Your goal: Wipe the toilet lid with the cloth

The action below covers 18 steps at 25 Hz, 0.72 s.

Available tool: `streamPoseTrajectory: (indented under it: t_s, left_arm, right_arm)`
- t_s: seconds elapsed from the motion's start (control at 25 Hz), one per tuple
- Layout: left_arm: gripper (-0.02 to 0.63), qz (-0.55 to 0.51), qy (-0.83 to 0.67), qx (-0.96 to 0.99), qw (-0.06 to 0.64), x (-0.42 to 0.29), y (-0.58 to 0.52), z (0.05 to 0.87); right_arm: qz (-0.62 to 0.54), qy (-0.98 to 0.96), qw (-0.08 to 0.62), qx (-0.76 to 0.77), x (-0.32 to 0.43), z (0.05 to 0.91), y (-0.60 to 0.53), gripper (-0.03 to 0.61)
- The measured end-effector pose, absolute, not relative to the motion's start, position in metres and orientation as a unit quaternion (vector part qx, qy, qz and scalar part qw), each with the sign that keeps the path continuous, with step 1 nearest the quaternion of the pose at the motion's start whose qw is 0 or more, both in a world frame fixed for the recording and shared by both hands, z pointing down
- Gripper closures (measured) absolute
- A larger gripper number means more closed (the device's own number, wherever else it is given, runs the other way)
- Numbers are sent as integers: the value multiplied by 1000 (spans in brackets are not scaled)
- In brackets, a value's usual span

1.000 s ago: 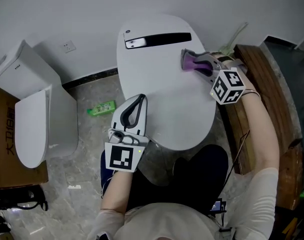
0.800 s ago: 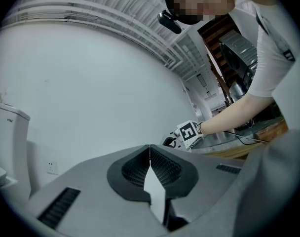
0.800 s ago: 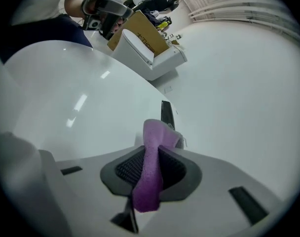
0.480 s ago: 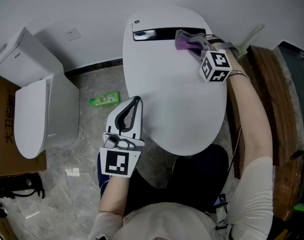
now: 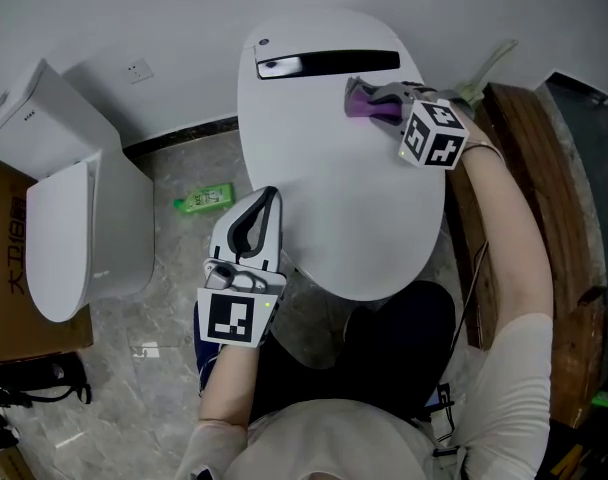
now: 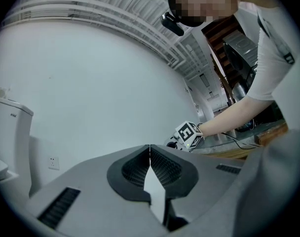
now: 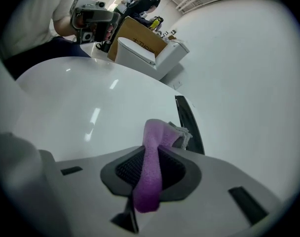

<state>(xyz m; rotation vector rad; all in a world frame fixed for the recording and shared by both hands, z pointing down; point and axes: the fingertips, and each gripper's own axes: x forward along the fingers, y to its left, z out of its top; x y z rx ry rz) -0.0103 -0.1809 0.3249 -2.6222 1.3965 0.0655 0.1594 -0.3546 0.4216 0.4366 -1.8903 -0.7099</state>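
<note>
The white toilet lid (image 5: 334,188) fills the middle of the head view, with a black strip (image 5: 329,63) near its far edge. My right gripper (image 5: 369,103) is shut on a purple cloth (image 5: 362,100), which presses on the lid just below the strip's right end. In the right gripper view the cloth (image 7: 152,162) hangs between the jaws over the lid (image 7: 91,107). My left gripper (image 5: 262,208) is shut and holds nothing, its tip at the lid's left edge. In the left gripper view its jaws meet at the tip (image 6: 150,152).
A second white toilet (image 5: 69,218) stands at the left beside a cardboard box (image 5: 9,268). A green bottle (image 5: 204,200) lies on the marble floor. A wooden bench (image 5: 524,228) runs along the right. The wall is just behind the lid.
My right gripper with the cloth swept up to the black strip, then came back down and slightly left on the lid. The left gripper has hardly moved.
</note>
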Motion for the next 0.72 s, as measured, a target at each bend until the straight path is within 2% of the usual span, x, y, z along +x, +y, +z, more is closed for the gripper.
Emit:
streamPoseTrajectory:
  t_s: [0.72]
  left_arm:
    - [598, 50, 419, -902, 87, 13, -155, 306]
  right_arm:
    - [-271, -798, 523, 130, 166, 448, -202, 495]
